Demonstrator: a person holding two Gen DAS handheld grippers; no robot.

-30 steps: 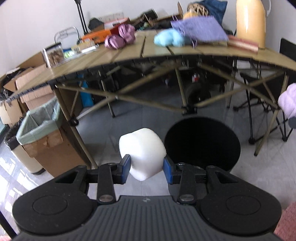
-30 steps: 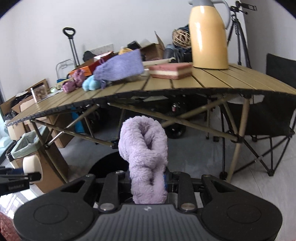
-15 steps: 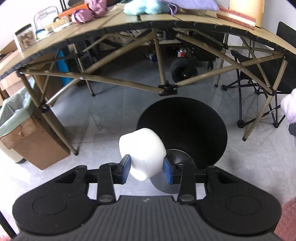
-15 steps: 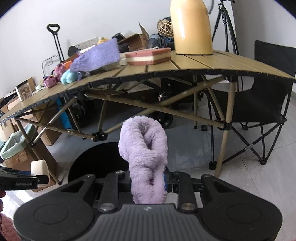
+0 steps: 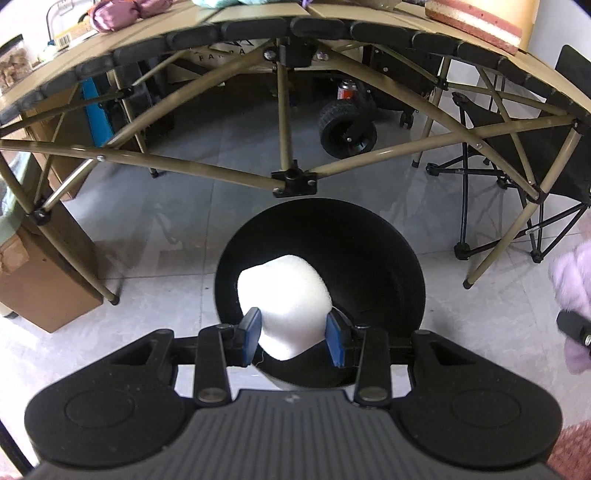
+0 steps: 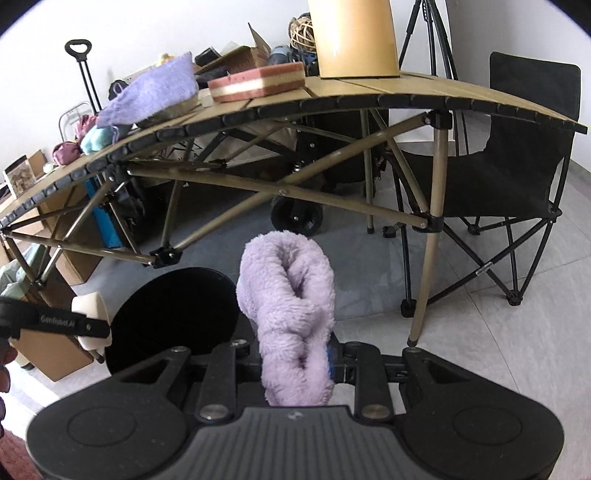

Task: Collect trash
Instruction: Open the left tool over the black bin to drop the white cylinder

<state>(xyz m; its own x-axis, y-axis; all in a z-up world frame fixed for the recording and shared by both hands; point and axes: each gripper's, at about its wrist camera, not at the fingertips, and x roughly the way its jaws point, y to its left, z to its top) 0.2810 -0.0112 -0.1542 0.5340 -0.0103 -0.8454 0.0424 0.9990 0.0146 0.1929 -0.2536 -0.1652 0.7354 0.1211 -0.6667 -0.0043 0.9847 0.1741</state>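
Under folding table (image 5: pixel 288 26), black bin (image 5: pixel 391 258), left claw (image 5: pixel 291 341) pinching white foam (image 5: pixel 284 295), right claw (image 6: pixel 295 358) pinching lilac fluff (image 6: pixel 291 295)

The round bin (image 5: pixel 388 258) stands on the floor (image 5: pixel 166 236) in front of the worktop (image 6: pixel 424 92), and the foam block (image 5: pixel 284 291) between the pads of the left gripper (image 5: pixel 291 341) is over its opening. The fluffy cloth (image 6: pixel 291 306) in the right gripper (image 6: pixel 295 360) is to the right of the bin. A folding chair (image 6: pixel 517 166) stands right of the worktop, and a cardboard box (image 5: pixel 37 280) on the floor to the left.
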